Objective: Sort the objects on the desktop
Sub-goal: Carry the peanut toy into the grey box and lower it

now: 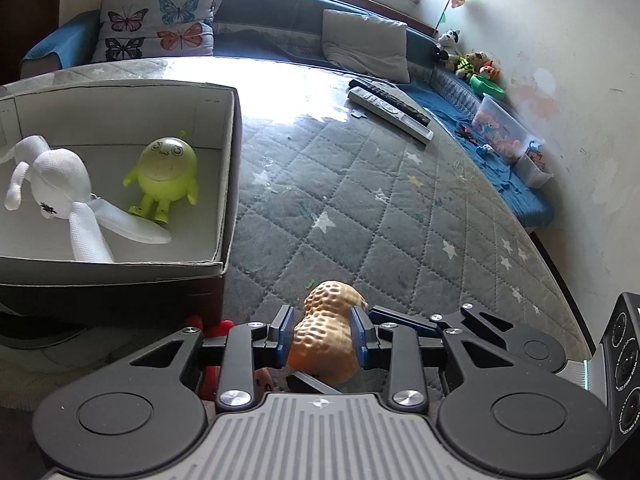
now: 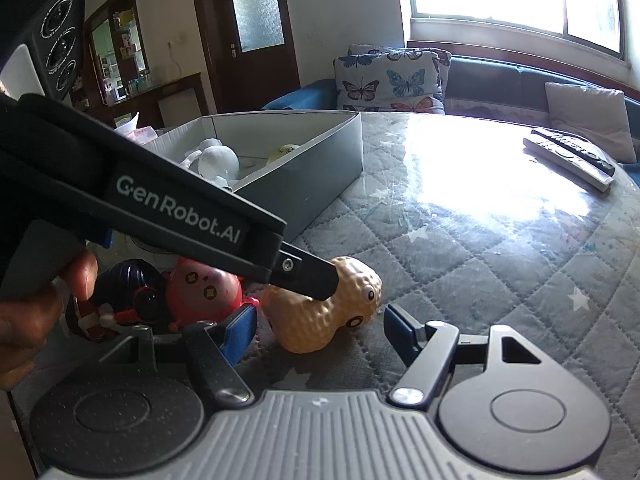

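Straddling peanut toy (image 1: 326, 340), our left gripper (image 1: 322, 336) has both blue pads against its sides, part closed. Peanut lies on quilted table (image 1: 360, 200), near edge, right of box (image 1: 224, 184). Box holds white doll (image 1: 60, 184), green figure (image 1: 166, 176). Our right gripper (image 2: 320, 332) half open, empty, peanut just beyond. Red toy (image 2: 204, 292) left of peanut.

Both wrist views close, angled down, sharing peanut toy (image 1: 326, 336)

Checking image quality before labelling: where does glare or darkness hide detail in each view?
Left wrist view: window glare whitens the table cover beyond the box; the peanut toy stays clear. Right wrist view: glare bleaches the cover, and the left gripper crosses as a dark silhouette.
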Available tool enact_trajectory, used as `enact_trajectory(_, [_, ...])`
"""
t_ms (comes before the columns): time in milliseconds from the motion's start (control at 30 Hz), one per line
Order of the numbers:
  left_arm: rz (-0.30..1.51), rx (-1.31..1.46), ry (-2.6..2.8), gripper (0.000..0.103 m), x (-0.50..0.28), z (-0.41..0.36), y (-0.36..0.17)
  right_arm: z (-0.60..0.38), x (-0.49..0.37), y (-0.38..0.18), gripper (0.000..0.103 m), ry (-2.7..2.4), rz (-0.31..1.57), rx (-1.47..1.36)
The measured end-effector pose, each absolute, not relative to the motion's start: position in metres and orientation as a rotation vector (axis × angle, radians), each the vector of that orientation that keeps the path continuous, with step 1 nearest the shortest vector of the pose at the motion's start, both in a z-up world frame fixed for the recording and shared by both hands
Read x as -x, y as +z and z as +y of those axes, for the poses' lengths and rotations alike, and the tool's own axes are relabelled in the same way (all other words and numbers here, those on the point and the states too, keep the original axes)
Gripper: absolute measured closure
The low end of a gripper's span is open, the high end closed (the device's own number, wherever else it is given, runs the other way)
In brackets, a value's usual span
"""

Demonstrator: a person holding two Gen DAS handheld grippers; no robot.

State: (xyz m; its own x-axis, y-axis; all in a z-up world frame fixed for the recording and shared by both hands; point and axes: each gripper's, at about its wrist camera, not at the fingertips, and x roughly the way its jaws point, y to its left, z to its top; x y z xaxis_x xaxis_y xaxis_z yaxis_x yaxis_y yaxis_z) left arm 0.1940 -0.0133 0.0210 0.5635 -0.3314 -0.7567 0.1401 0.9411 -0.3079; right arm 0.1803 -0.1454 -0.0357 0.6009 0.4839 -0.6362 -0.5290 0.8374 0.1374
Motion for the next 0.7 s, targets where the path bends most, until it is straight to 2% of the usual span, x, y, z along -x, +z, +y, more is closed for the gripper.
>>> enact_trajectory(467, [0.972,0.271,-0.298,0.069,-0.1942,-0.0151,0.0195,-0.1507,-0.177,-0.0346,0.032,0.584,0.715,0.065])
enact_trajectory(700, [0.966,0.248,-0.29,0.066,-0.1945,-0.0201,0.0178,-0.1512,-0.1786,-0.0365,0.034,0.582,0.723,0.063])
